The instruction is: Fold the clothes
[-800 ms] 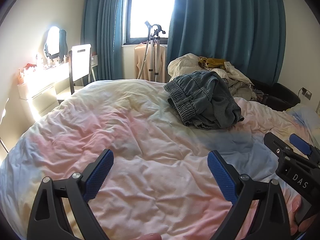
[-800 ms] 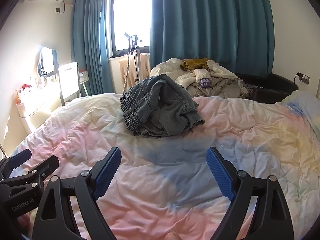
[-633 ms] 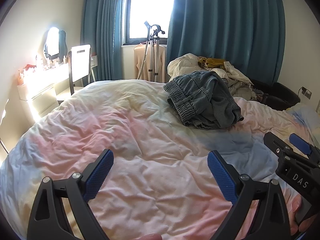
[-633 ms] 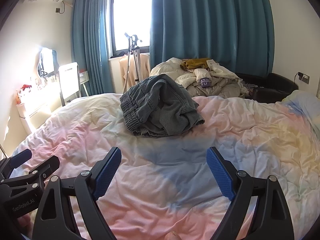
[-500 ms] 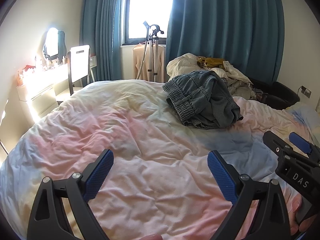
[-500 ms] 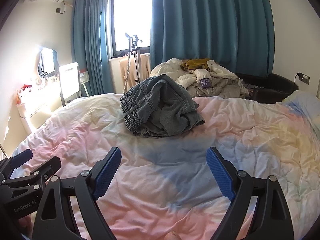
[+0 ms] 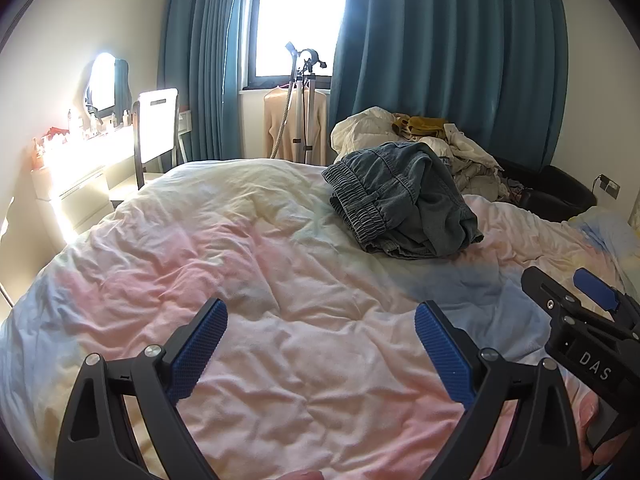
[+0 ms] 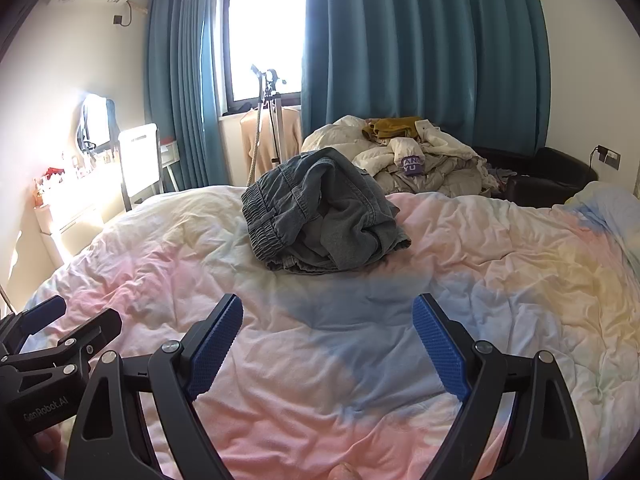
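Note:
A crumpled pair of grey-blue denim trousers [image 7: 400, 204] [image 8: 320, 216] with an elastic waistband lies in a heap on the pastel duvet [image 7: 256, 264] [image 8: 500, 264], well beyond both grippers. My left gripper [image 7: 320, 336] hovers open over the near part of the bed, nothing between its blue pads. My right gripper [image 8: 328, 336] is open too, empty, aimed toward the trousers. Each gripper shows at the edge of the other's view: the right gripper [image 7: 568, 304] in the left wrist view, the left gripper [image 8: 60, 320] in the right wrist view.
A pile of pale clothes [image 8: 408, 160] with a mustard item lies behind the bed by teal curtains [image 8: 420, 48]. A garment steamer stand [image 7: 304, 108], a chair [image 7: 156, 128] and a bright dressing table [image 7: 76, 164] stand left. A dark seat [image 8: 548, 176] sits at the right.
Both views have shifted very slightly; the trousers and bed lie as before and both grippers stay open.

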Motion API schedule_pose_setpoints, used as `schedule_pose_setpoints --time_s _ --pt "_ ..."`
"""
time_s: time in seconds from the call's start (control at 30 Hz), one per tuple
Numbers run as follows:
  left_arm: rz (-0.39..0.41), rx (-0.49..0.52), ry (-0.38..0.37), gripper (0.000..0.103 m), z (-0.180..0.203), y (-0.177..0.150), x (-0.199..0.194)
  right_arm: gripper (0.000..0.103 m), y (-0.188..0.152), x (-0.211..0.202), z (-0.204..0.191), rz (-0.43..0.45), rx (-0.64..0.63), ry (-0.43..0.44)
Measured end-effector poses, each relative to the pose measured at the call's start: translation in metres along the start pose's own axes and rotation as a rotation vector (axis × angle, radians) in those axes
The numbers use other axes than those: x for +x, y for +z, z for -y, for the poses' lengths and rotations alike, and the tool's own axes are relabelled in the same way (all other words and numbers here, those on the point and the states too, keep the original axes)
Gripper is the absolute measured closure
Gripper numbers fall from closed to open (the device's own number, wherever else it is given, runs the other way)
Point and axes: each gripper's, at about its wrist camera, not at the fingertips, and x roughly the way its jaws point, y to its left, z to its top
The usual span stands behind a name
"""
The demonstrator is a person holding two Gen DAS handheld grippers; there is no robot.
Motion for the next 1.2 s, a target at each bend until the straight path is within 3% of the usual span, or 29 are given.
schedule_pose_setpoints --time_s 1.2 --pt "-0.009 -0.012 -0.010 0.007 -0.0020 -0.0001 0.0040 0.015 -0.0023 0.0019 0.0019 -0.001 0.016 0.019"
